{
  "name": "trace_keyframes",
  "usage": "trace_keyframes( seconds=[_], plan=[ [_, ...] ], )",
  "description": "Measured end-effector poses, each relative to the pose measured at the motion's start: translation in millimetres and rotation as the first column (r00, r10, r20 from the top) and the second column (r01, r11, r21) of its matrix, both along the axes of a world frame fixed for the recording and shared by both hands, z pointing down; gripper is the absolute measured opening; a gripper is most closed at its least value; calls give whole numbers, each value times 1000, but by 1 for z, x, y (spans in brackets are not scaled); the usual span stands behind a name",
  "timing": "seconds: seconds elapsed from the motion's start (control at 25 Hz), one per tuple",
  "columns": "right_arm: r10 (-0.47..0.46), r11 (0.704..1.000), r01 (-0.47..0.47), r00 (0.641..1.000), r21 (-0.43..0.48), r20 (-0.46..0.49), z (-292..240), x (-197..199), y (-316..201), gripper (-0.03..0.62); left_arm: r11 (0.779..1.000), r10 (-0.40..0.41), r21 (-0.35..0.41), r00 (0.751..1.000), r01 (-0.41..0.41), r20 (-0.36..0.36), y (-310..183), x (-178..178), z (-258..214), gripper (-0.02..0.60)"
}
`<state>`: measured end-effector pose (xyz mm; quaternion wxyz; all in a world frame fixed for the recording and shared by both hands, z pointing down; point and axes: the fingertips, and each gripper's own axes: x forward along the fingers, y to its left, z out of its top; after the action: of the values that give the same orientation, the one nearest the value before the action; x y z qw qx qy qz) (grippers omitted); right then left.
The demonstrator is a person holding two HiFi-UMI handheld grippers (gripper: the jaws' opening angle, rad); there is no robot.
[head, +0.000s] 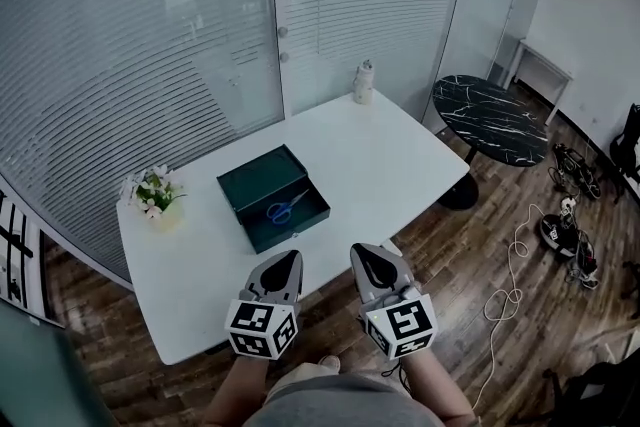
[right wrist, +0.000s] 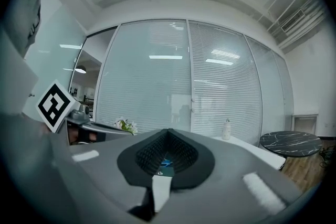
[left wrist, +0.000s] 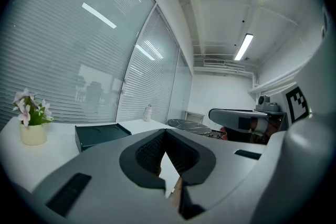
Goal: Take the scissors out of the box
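Two grippers at the near edge of the white table [head: 400, 155], box ahead.

The left gripper [head: 290, 257] and right gripper [head: 363, 251] both have their jaws pressed together, empty, just short of the bare tabletop that surrounds the shallow, dark green rectangular box [head: 252, 179]. Blue-handled scissors [head: 287, 207] lie inside the box, near its front right wall. A flower pot [head: 157, 198] sits at the left edge and a bottle [head: 364, 82] at the far corner.
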<state>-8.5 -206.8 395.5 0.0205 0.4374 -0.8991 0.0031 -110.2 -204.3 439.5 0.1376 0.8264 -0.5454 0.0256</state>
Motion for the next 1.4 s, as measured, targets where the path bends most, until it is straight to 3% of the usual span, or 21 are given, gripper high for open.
trace_keyframes(
  seconds=[0.4, 0.76, 1.12, 1.32, 1.4],
  plan=[
    [-157, 988, 157, 987, -13, -36, 11, -35, -64, 11, 989, -146, -43, 989, 145, -15, -46, -34, 18, 4],
    [-364, 931, 363, 929, -32, -63, 18, -71, -138, 11, 948, -317, -17, 948, 317, -8, -111, -59, 13, 3],
    [-577, 816, 575, 808, -57, -117, 25, -117, -185, 11, 877, -480, -40, 877, 479, -15, -140, -82, 15, 3],
    [-677, 732, 676, 711, -77, -189, 38, -146, -194, 11, 825, -563, -59, 826, 562, -4, -135, -98, 23, 5],
    [-718, 688, 720, 656, -94, -233, 49, -156, -194, 11, 801, -597, -65, 802, 595, -5, -130, -104, 25, 3]
  ],
)
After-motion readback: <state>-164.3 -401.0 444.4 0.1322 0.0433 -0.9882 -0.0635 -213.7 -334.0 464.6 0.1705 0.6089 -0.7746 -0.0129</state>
